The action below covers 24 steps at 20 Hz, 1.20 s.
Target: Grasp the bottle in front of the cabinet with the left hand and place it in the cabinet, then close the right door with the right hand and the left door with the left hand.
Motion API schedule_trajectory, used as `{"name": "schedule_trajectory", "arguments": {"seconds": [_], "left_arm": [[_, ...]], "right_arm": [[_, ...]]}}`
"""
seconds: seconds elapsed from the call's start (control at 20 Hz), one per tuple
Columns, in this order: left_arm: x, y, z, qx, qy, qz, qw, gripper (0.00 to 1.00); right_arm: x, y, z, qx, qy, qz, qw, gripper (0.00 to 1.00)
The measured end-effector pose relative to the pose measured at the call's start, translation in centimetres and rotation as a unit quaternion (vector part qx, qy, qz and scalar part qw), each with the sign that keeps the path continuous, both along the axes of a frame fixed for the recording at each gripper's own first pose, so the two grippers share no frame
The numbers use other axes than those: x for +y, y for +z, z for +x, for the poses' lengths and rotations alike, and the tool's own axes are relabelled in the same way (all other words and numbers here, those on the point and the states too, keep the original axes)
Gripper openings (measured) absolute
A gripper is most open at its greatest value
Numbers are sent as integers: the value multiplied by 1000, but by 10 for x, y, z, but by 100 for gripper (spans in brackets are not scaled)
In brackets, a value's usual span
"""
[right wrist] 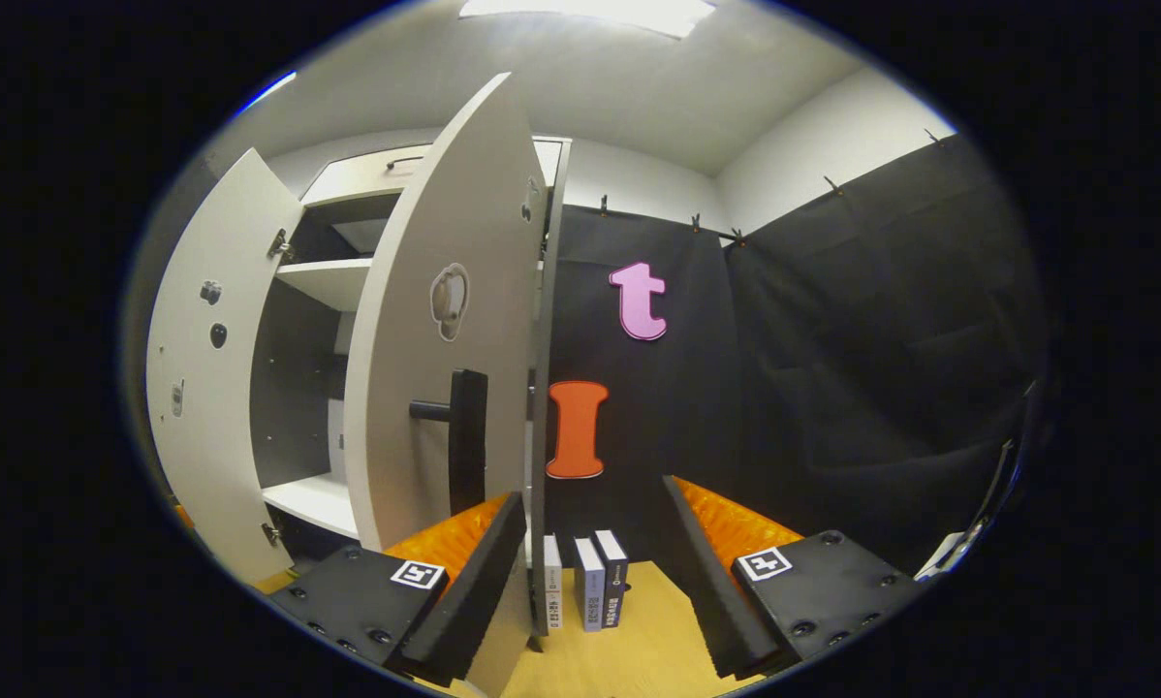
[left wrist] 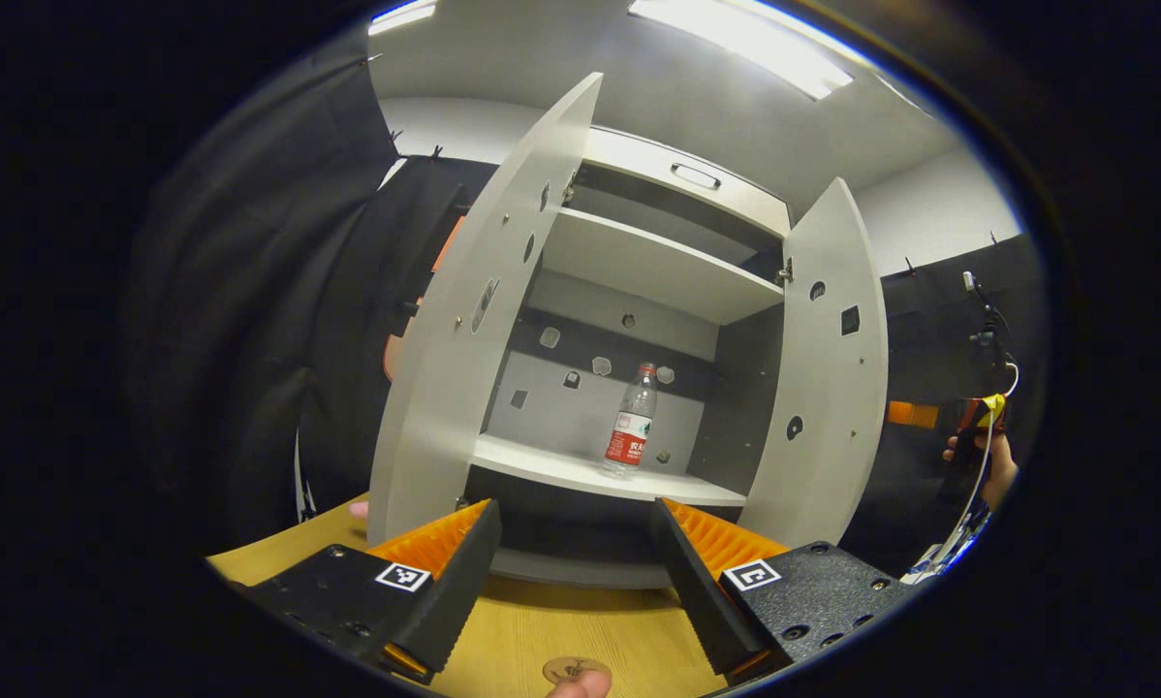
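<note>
Left gripper view: left claw (left wrist: 576, 567) spread wide, empty, low over the wooden tabletop (left wrist: 561, 625), facing the open cabinet (left wrist: 639, 291). Bottle (left wrist: 632, 421) upright on the lower shelf (left wrist: 551, 467), red cap and red label, well apart from the claw. Left door (left wrist: 474, 320) and right door (left wrist: 826, 368) both swung open. Far right, a hand (left wrist: 995, 465) partly cut off at the edge, hard to make out what it grips.

Right gripper view: right claw (right wrist: 590, 572) spread wide, empty, just beside the right door (right wrist: 440, 359) with its dark handle (right wrist: 464, 436). Beyond, three books (right wrist: 585, 591) upright on the tabletop, lower parts hidden. Cabinet interior mostly blocked by the door.
</note>
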State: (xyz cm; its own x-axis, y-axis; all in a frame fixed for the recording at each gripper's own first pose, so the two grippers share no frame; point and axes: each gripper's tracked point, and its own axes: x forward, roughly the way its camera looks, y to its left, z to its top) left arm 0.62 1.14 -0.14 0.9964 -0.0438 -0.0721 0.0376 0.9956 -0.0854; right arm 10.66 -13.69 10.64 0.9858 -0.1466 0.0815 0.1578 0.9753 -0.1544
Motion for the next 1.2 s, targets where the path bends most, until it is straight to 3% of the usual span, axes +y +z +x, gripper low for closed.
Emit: {"name": "schedule_trajectory", "arguments": {"seconds": [1.05,1.1,1.2], "left_arm": [[39,3,-16,-3,49,-2,999,95],[45,4,-17,-4,57,-2,998,95],[57,4,-19,-7,74,-1,997,95]], "right_arm": [[122,-39,56,45,137,9,990,94],[127,-44,61,50,143,12,988,87],[137,-53,71,61,151,17,986,87]]}}
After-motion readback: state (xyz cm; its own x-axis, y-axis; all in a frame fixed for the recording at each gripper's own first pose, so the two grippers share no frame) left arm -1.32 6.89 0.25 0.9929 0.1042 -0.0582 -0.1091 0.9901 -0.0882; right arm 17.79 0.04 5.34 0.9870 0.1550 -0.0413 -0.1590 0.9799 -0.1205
